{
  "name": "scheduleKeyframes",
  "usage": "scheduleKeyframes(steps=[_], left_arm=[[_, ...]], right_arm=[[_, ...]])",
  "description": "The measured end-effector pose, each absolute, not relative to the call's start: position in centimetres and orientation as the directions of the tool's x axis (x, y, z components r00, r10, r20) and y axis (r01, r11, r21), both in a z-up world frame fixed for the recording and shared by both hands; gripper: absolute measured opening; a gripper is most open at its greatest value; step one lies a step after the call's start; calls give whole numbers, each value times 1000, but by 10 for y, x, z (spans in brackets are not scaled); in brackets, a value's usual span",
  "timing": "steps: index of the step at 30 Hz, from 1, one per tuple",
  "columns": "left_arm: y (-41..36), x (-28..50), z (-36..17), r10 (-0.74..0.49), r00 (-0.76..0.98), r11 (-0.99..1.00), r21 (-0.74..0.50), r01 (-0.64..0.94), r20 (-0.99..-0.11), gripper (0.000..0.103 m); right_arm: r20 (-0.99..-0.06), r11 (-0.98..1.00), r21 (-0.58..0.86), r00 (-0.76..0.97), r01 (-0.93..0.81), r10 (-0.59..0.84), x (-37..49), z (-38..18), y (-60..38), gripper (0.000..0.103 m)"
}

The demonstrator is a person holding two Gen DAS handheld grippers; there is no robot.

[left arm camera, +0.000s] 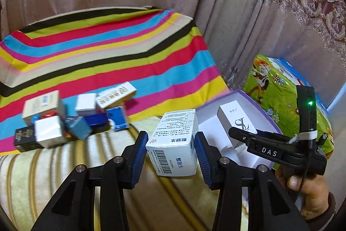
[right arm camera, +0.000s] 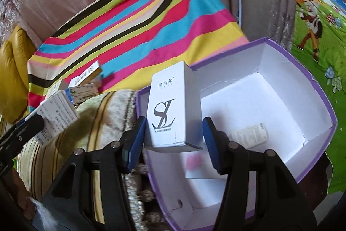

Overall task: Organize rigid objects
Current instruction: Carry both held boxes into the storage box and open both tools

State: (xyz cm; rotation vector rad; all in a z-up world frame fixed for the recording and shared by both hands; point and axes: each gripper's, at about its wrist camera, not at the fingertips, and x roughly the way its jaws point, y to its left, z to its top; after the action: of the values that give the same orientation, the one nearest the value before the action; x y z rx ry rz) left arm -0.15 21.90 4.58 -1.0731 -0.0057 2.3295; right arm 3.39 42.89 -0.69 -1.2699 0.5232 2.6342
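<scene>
From the left wrist, the left hand-held gripper (left arm camera: 172,151) clamped a white medicine box (left arm camera: 175,142), carried just left of the purple-rimmed box (left arm camera: 248,99). From the right wrist, the right hand-held gripper (right arm camera: 174,135) gripped a white carton (right arm camera: 175,105) over that box's near-left rim (right arm camera: 302,70). Both awaited lowering inside, then release.

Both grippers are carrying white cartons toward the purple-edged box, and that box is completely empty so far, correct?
Not quite: the purple-edged box is not empty. The right wrist view shows a small carton already lying on its floor. The rest holds: left gripper and right gripper each carry a white carton.
</scene>
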Motion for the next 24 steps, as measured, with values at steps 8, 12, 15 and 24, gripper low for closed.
scheduleKeyframes(steps=[8, 12, 15, 24], left_arm=[[249, -10, 44, 568, -445, -789, -304, -534, -692, 50], [247, -9, 43, 564, -447, -795, -311, -520, -695, 68], [234, -7, 43, 564, -457, -803, -328, -497, -688, 68], [182, -7, 42, 530, -518, -845, -374, -382, -671, 68]], right_arm=[[-784, -894, 230, -618, -386, 65, 43, -6, 451, 57], [-780, -888, 235, -622, -396, 72, 47, -6, 454, 78], [-783, -885, 236, -618, -402, 72, 47, -7, 455, 79], [-785, -907, 237, -619, -348, 32, 40, -6, 435, 79]])
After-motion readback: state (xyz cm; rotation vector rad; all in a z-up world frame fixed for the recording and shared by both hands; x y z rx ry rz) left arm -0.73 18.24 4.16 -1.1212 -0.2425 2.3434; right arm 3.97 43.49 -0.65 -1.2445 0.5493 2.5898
